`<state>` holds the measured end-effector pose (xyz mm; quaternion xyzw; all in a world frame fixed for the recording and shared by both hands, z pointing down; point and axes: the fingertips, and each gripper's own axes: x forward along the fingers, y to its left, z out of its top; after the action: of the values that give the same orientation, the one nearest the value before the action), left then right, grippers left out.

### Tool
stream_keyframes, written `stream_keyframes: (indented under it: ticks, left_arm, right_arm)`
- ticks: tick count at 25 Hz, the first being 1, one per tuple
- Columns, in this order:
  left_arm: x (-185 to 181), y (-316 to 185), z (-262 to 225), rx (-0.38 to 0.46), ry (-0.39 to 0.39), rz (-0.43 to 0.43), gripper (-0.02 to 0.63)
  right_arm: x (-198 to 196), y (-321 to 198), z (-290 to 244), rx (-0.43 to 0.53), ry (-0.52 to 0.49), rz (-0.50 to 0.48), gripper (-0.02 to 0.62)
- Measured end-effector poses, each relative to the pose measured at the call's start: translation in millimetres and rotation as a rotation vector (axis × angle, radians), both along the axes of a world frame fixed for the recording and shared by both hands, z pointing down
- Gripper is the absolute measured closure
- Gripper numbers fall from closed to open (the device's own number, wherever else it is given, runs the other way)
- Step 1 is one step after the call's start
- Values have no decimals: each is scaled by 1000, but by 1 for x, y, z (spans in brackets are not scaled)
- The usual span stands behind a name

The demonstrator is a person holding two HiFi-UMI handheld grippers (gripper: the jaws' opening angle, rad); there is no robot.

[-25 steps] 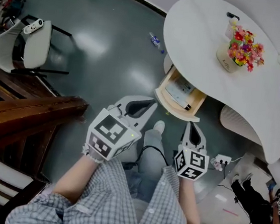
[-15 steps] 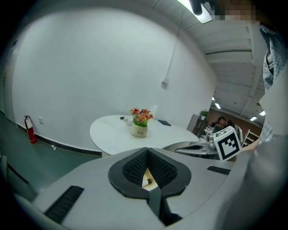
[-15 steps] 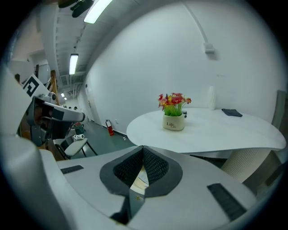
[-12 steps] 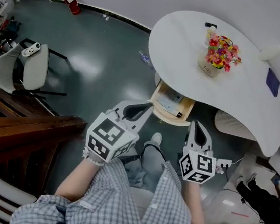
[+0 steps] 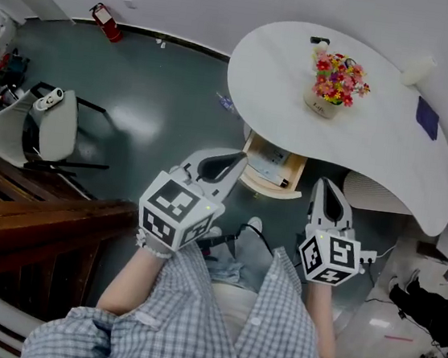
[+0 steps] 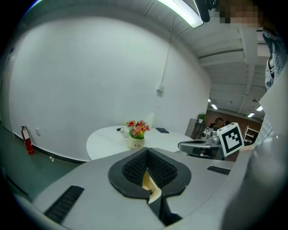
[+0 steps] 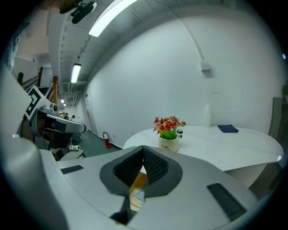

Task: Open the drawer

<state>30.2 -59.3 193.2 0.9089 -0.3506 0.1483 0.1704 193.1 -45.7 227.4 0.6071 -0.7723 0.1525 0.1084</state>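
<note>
Currently my left gripper [image 5: 227,165] has its jaws pressed together on nothing, and my right gripper [image 5: 326,188] is likewise closed and empty. Between them lies the pale wooden drawer [image 5: 271,169], at about one o'clock from my left gripper and eleven o'clock from my right. It stands pulled out from under the white oval table [image 5: 373,152], with white papers inside. A cream pot of red and yellow flowers [image 5: 333,81] stands on the tabletop at twelve o'clock.
</note>
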Motion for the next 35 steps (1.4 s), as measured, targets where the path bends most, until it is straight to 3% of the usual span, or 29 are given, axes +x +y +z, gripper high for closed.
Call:
stream_keyframes:
  ticks: [35]
  left_arm:
    - [13, 14, 3, -25, 18, 23, 601]
  right_arm:
    - [-1, 1, -7, -2, -21, -28, 586]
